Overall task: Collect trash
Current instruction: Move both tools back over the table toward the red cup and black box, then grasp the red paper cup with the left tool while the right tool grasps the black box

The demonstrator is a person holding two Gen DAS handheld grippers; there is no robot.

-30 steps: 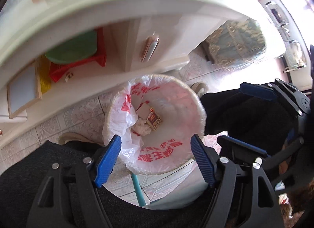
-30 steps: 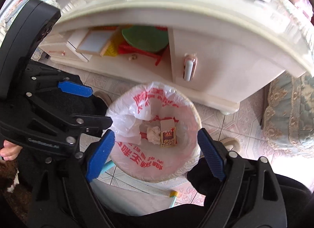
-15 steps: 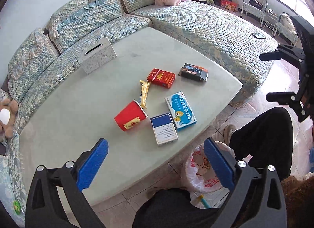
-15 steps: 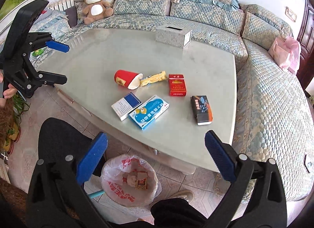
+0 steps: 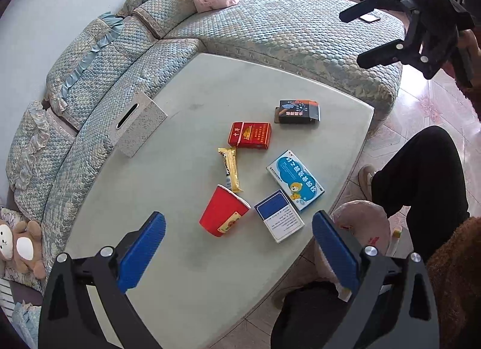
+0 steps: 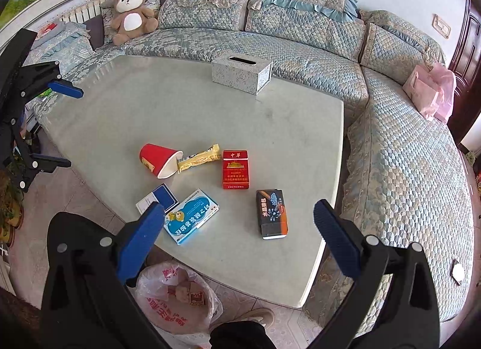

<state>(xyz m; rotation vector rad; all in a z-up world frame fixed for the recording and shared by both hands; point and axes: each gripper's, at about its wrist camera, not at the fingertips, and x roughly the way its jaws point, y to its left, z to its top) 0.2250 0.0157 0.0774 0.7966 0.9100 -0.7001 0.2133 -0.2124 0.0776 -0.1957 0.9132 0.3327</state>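
Note:
Several pieces of trash lie on the pale table (image 6: 210, 108): a tipped red paper cup (image 5: 223, 215) (image 6: 159, 159), a yellow wrapper (image 5: 231, 169) (image 6: 199, 158), a red cigarette pack (image 5: 250, 135) (image 6: 235, 169), a dark box (image 5: 298, 111) (image 6: 272, 213), a light blue box (image 5: 295, 180) (image 6: 192, 219) and a blue-and-white box (image 5: 279, 215) (image 6: 156, 198). A bin with a white bag (image 6: 177, 298) (image 5: 363, 222) stands on the floor by the table's near edge. My left gripper (image 5: 239, 254) and right gripper (image 6: 239, 236) are both open and empty, held above the table.
A patterned tissue box (image 6: 242, 71) (image 5: 136, 125) stands at the table's far side. A curved quilted sofa (image 6: 300, 45) wraps around the table, with a teddy bear (image 6: 130, 13) and a pink bag (image 6: 428, 90) on it. The person's leg (image 5: 421, 174) is beside the bin.
Both grippers have risen from over the bin to above the table, then moved in closer over the trash. Both stay open and empty.

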